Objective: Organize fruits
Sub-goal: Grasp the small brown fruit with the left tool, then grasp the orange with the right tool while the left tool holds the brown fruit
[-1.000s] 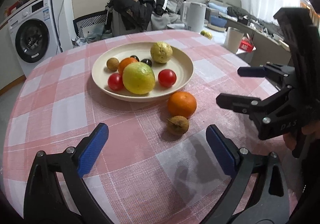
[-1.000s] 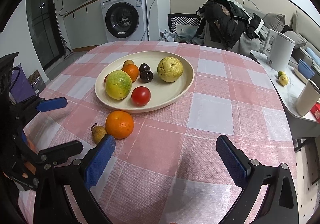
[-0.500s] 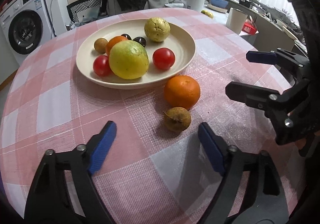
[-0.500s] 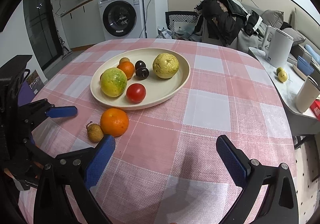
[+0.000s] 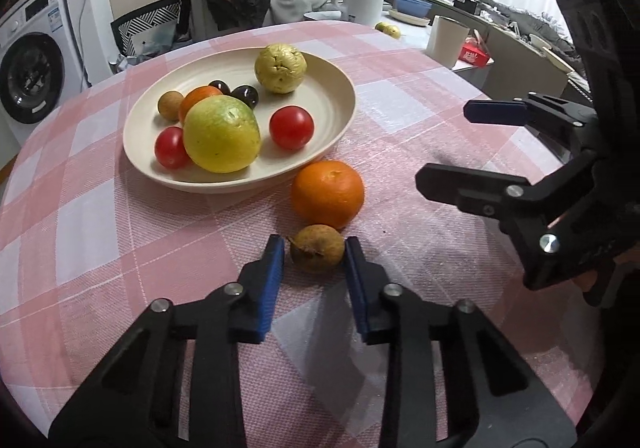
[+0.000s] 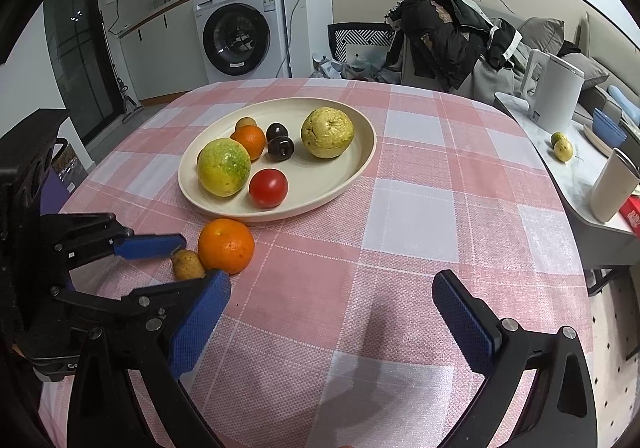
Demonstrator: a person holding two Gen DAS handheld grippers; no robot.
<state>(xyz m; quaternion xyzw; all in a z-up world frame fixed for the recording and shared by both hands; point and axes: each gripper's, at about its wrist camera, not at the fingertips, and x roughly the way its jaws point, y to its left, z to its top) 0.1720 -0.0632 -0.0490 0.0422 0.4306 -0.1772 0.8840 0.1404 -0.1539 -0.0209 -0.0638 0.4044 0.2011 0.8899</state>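
A cream plate on the pink checked table holds several fruits: a yellow-green one, a pale yellow one, two red tomatoes, an orange, dark plums. An orange lies on the cloth just in front of the plate. A small brown fruit lies next to it, on the cloth. My left gripper has its blue pads closed in on both sides of the brown fruit. My right gripper is open and empty over the cloth.
A white kettle and a white cup stand on a side counter to the right of the table. A chair piled with clothes stands behind the table. A washing machine is at the back left.
My left gripper moved forward and down to the small brown fruit and its jaws closed in from wide open to the fruit's sides. The right gripper barely moved.
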